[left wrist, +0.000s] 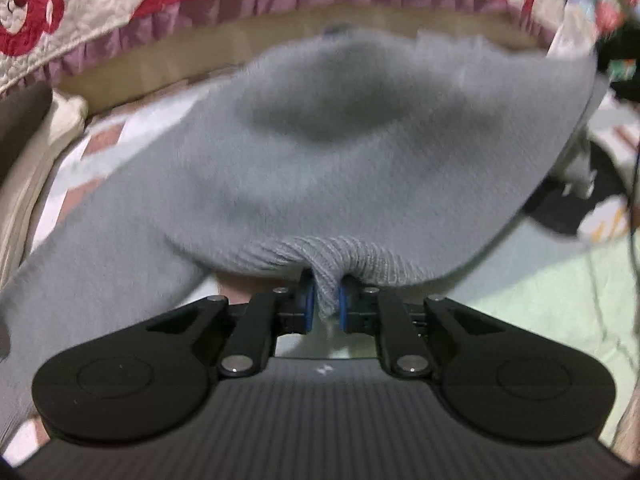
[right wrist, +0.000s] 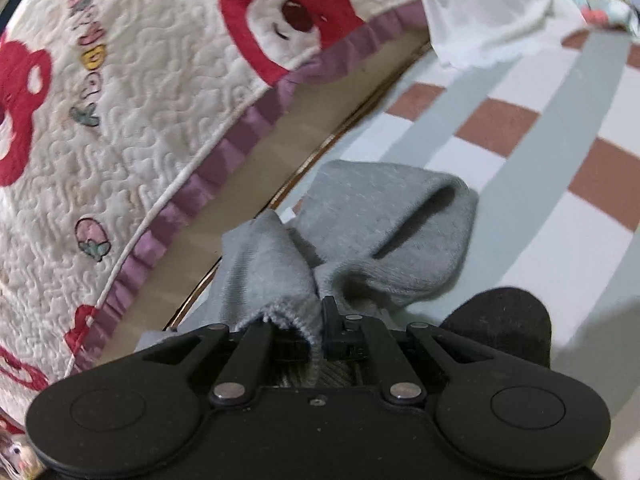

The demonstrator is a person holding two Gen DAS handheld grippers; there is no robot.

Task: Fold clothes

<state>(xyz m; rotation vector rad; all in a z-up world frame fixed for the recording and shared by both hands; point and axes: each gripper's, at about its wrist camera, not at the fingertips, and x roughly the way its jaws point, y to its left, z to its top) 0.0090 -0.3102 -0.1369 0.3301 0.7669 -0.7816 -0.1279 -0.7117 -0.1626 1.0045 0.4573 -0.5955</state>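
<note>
A grey knit sweater (left wrist: 340, 148) fills the left wrist view, lifted and blurred, with a sleeve trailing down to the lower left. My left gripper (left wrist: 326, 300) is shut on its ribbed hem, pinched between the blue pads (left wrist: 307, 304). In the right wrist view the same grey sweater (right wrist: 384, 236) bunches in folds over the checked sheet. My right gripper (right wrist: 316, 328) is shut on a ribbed edge of it; cloth covers the left finger.
A checked bed sheet (right wrist: 520, 128) in white, grey and brown lies underneath. A quilted cream blanket with red bears and a purple frill (right wrist: 132, 120) hangs at the far side, over a tan bed edge (left wrist: 192, 56). Patterned bedding (left wrist: 612, 20) lies at the right.
</note>
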